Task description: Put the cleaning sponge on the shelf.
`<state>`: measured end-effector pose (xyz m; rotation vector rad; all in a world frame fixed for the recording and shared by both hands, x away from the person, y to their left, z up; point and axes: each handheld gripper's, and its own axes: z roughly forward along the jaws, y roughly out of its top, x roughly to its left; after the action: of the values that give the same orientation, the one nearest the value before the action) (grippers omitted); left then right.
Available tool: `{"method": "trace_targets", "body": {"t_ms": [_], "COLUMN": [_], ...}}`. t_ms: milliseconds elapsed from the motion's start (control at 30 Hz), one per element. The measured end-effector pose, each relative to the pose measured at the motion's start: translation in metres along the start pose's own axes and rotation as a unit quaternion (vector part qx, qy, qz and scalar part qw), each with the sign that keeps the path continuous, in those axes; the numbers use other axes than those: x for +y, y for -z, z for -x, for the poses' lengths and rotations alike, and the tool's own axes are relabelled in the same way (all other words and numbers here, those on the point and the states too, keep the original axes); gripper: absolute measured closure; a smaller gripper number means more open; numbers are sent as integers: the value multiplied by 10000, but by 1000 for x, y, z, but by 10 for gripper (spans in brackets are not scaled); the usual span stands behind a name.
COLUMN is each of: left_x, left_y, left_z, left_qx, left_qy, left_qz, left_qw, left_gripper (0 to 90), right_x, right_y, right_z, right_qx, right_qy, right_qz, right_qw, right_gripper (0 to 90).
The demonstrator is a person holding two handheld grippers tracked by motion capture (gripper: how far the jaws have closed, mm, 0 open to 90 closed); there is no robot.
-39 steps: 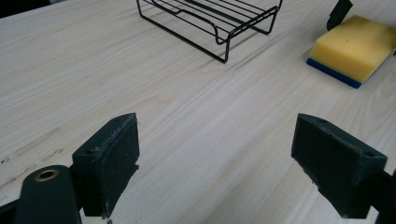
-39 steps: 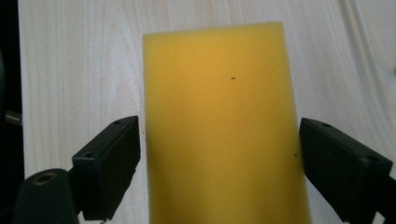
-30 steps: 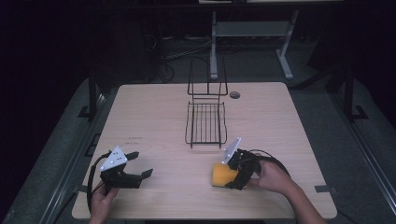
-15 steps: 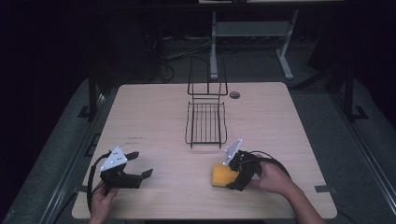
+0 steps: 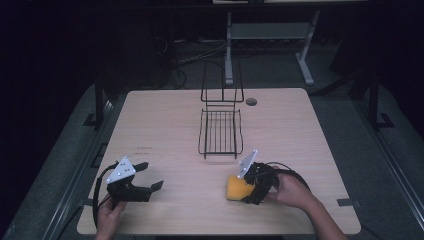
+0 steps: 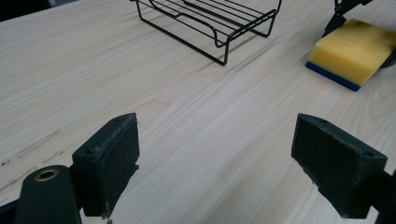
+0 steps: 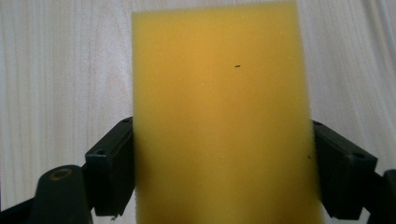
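Nothing has moved; right gripper (image 5: 246, 189) clasps unlabelled sponge (image 7: 222, 116) on table (image 5: 165, 125).

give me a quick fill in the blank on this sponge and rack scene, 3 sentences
1. The right gripper has its jaws closed on a sponge whose top face is ____ in colour.
2. The left gripper has its jaws ____, with only bare table between them.
3. The black wire rack holds ____ inside it.

Missing words: yellow; open; nothing
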<state>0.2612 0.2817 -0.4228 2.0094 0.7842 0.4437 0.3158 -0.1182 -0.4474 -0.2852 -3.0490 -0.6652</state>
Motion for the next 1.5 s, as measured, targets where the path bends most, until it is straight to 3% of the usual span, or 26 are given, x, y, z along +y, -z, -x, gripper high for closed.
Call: {"method": "trace_targets", "body": {"t_ms": [300, 700, 1500], "left_x": [0, -1, -1], "left_y": [1, 0, 1], "left_z": [0, -2, -2], "left_qx": [-1, 0, 6], "left_qy": [14, 17, 59], "left_qz": [17, -7, 37], "left_qw": [10000, 10000, 10000], "left_gripper": [146, 146, 146], "right_x": [1, 6, 24], "right_y": [1, 15, 34], "right_z": [1, 4, 21], "right_qx": [35, 28, 50], "right_qy": [42, 59, 43], "right_qz": [-19, 52, 30], "right_qw": [10000, 10000, 10000], "right_gripper": [206, 212, 213]}}
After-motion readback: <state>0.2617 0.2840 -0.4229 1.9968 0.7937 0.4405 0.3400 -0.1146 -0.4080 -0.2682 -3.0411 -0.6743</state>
